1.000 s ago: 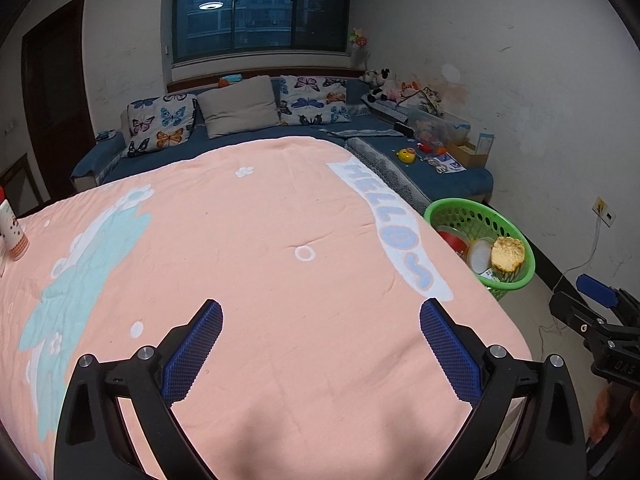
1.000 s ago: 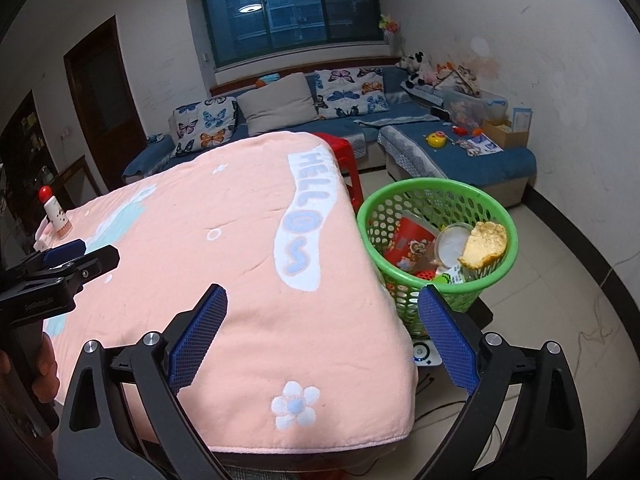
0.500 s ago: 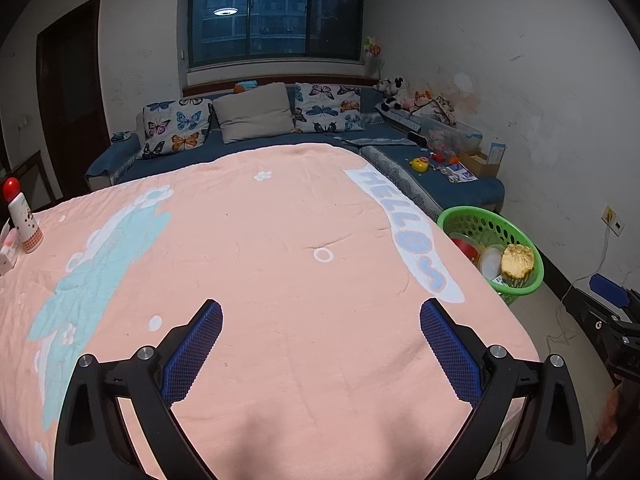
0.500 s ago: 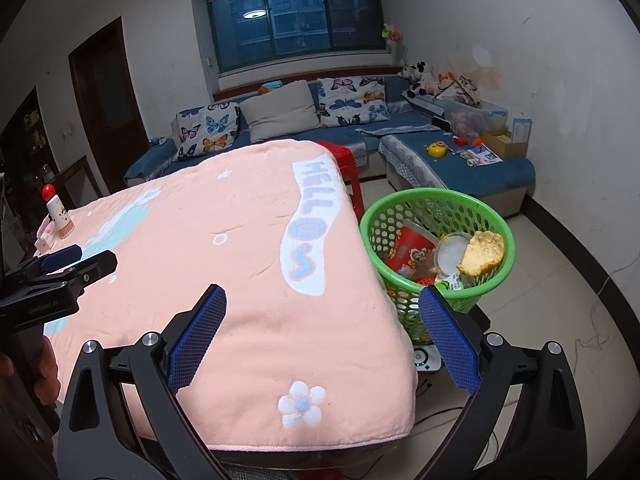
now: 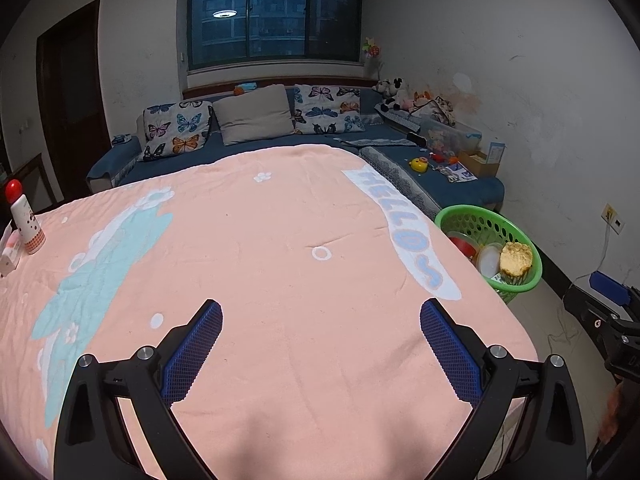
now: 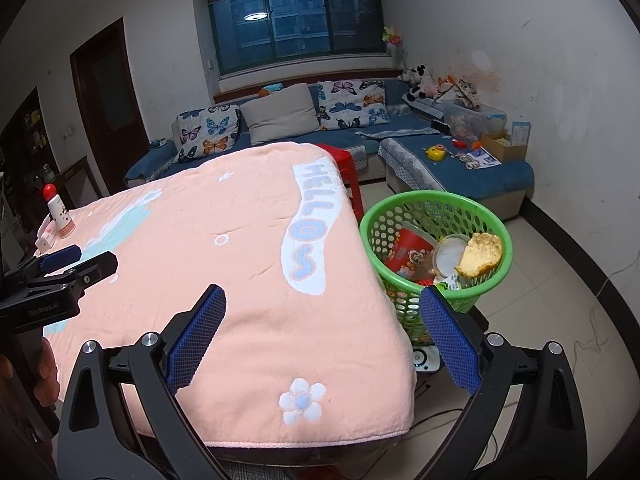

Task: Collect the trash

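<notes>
Since a second ago you've drawn both claws back — more of the room shows. Your left claw and right claw gape wide, holding nothing. The trash sits in the green basket on the floor, right of the surface, whose pink cover reads "HELLO". A red-capped bottle stands far left.
</notes>
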The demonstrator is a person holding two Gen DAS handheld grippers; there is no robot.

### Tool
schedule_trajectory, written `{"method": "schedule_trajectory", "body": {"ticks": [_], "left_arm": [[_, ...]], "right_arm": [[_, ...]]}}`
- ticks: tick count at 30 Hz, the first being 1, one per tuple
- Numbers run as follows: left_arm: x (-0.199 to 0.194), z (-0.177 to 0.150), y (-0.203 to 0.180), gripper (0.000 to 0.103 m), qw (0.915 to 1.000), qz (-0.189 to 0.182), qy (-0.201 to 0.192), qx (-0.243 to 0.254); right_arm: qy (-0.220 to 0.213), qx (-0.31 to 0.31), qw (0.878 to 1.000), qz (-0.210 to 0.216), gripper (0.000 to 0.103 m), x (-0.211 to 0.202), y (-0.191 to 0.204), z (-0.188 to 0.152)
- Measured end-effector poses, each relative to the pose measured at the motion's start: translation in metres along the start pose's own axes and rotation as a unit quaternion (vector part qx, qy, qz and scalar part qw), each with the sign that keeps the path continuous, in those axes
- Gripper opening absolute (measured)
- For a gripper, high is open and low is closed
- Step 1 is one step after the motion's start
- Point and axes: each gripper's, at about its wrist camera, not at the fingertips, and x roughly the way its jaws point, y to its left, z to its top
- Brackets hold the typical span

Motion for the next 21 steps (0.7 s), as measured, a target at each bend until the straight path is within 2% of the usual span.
{"method": "schedule_trajectory", "body": {"ticks": [21], "left_arm": [[-0.0029,-0.0001,-0.0054,0.096,1.0000,0.001,-0.003,0.005]], "right_arm": [[0.000,0.001,1.000,0.001,0.096,-0.0038,0.0012,-0.0033]]}}
